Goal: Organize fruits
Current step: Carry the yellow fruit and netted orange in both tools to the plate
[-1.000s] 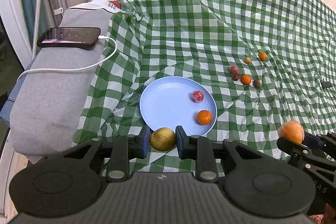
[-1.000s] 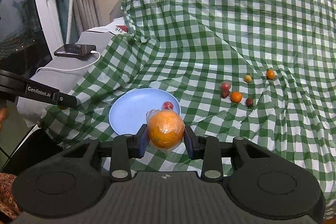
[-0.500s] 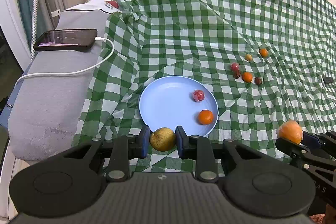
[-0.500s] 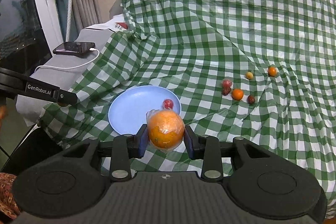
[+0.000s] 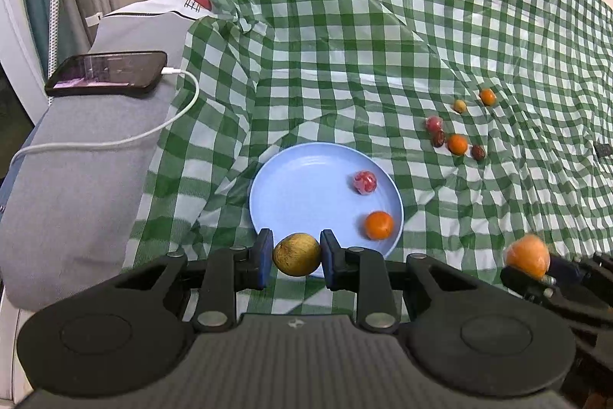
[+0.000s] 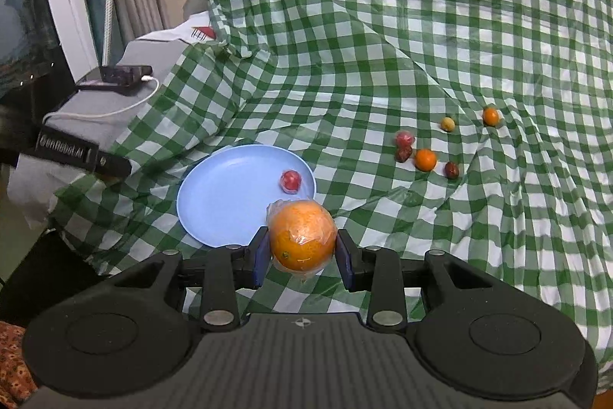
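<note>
A green-checked cloth (image 5: 345, 45) covers the surface. At lower centre lies a blue plate (image 5: 302, 186); right of it, six small fruits (image 5: 458, 143) lie clustered on the cloth.

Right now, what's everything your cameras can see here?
Plate: one, light blue, on the cloth.
Fruits on plate: two, red and orange.
Loose fruits: six, orange, yellow, red and dark red, on the cloth right of the plate.
Cloth: one, green-white check.
Phone: one, black, plugged into a white cable, on a grey cushion.
Left gripper: black, shut on a yellow-brown fruit.
Right gripper: black, shut on a plastic-wrapped orange.
</note>
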Demonstrator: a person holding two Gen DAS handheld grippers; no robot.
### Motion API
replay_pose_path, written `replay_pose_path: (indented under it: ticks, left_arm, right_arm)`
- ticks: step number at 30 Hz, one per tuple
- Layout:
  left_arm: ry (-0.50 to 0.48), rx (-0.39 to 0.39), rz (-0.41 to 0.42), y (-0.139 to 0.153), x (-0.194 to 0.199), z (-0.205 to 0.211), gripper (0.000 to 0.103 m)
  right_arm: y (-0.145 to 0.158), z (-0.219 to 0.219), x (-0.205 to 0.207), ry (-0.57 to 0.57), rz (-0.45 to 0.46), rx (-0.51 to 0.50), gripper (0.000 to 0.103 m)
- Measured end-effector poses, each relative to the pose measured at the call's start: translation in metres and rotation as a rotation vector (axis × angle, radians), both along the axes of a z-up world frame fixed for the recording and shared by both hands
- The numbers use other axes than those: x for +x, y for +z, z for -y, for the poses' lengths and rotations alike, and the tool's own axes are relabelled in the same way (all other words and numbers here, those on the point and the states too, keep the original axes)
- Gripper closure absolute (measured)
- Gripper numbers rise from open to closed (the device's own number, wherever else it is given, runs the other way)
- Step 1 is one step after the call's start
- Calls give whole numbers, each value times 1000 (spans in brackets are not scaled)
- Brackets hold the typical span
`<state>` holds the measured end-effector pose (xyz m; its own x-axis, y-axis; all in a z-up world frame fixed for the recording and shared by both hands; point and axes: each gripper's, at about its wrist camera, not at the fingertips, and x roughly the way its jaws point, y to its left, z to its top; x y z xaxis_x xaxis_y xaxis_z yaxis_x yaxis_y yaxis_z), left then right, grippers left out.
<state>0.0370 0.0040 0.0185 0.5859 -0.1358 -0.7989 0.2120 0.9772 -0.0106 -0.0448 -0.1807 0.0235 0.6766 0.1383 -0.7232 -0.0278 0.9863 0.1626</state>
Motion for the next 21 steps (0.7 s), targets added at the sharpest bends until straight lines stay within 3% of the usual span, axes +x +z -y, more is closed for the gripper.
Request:
replay_pose_path:
  ticks: [9,21]
  left_arm:
    - [-15,11,-25,-22,59,20,74]
    - [-32,66,-125,-85,120,38,74]
  right_arm:
    - [-25,-10,62,16,-30,10,65]
    - [-77,-29,130,86,-114,-8,65]
